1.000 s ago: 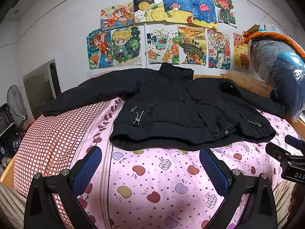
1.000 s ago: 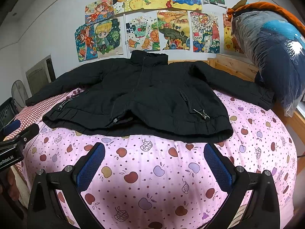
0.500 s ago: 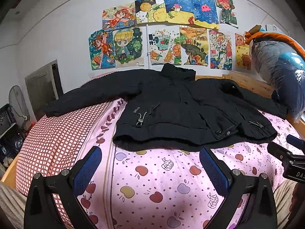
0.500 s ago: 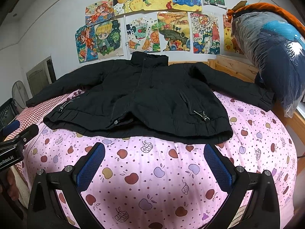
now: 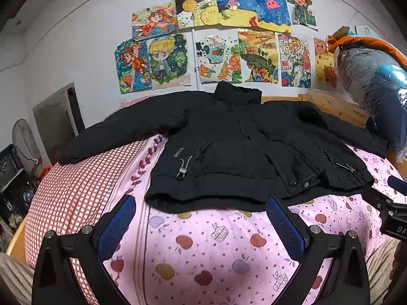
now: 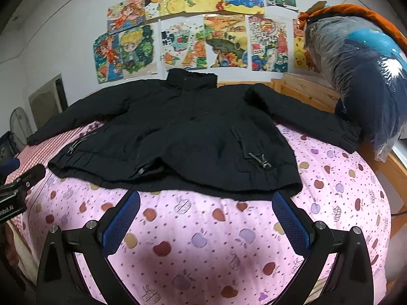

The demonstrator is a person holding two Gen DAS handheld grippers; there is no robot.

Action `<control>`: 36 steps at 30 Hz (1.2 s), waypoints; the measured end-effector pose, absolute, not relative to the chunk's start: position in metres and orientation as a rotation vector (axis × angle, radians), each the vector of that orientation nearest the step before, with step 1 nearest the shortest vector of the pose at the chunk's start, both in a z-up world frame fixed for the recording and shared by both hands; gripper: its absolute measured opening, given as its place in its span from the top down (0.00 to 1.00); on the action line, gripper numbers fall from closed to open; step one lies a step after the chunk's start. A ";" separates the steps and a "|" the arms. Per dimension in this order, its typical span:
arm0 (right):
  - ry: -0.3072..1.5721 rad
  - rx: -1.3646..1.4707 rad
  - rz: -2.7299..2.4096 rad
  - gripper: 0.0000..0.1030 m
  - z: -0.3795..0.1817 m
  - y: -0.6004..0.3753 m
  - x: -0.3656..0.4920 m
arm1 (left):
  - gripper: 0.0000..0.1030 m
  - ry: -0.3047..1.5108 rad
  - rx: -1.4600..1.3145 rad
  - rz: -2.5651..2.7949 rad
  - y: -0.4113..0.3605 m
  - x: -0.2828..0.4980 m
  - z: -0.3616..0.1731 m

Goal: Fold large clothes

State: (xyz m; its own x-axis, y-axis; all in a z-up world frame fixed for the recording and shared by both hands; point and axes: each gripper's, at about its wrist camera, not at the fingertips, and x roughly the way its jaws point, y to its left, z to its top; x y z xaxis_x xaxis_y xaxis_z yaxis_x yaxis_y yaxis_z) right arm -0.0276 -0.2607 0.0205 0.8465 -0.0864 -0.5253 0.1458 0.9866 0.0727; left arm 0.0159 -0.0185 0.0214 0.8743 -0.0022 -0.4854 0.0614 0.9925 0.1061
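Matt black cloth jacket (image 5: 229, 147) (metal toggles) on soft cotton bedsheet (image 5: 208, 249)

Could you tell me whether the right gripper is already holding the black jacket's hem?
No, the right gripper is open over the pink bedsheet, short of the black jacket.

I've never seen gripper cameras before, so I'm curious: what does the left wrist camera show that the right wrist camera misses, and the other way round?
Only the left wrist view shows the wide red-checked fabric under the jacket's sleeve and the open front flap with snap buttons.

Only the right wrist view shows the far sleeve's cuff reaching the wooden bed frame, and the bagged bedding in full.

Both show the black jacket spread flat on the pink apple-print sheet, the drawings on the wall, and an open gripper, left and right, short of the hem.
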 end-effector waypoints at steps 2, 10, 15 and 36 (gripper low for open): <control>0.551 0.119 -0.133 0.01 0.023 -0.266 -0.023 | 0.00 0.507 0.143 -0.038 -0.023 0.023 0.026; 0.573 0.180 -0.192 0.01 0.035 -0.294 0.007 | 0.00 0.502 0.127 -0.082 -0.038 0.060 0.044; 0.571 0.218 -0.261 0.01 0.042 -0.316 0.028 | 0.00 0.514 0.145 -0.071 -0.054 0.092 0.052; 0.395 0.431 -0.532 0.01 0.026 -0.451 0.080 | 0.00 0.739 0.284 -0.369 -0.186 0.232 0.031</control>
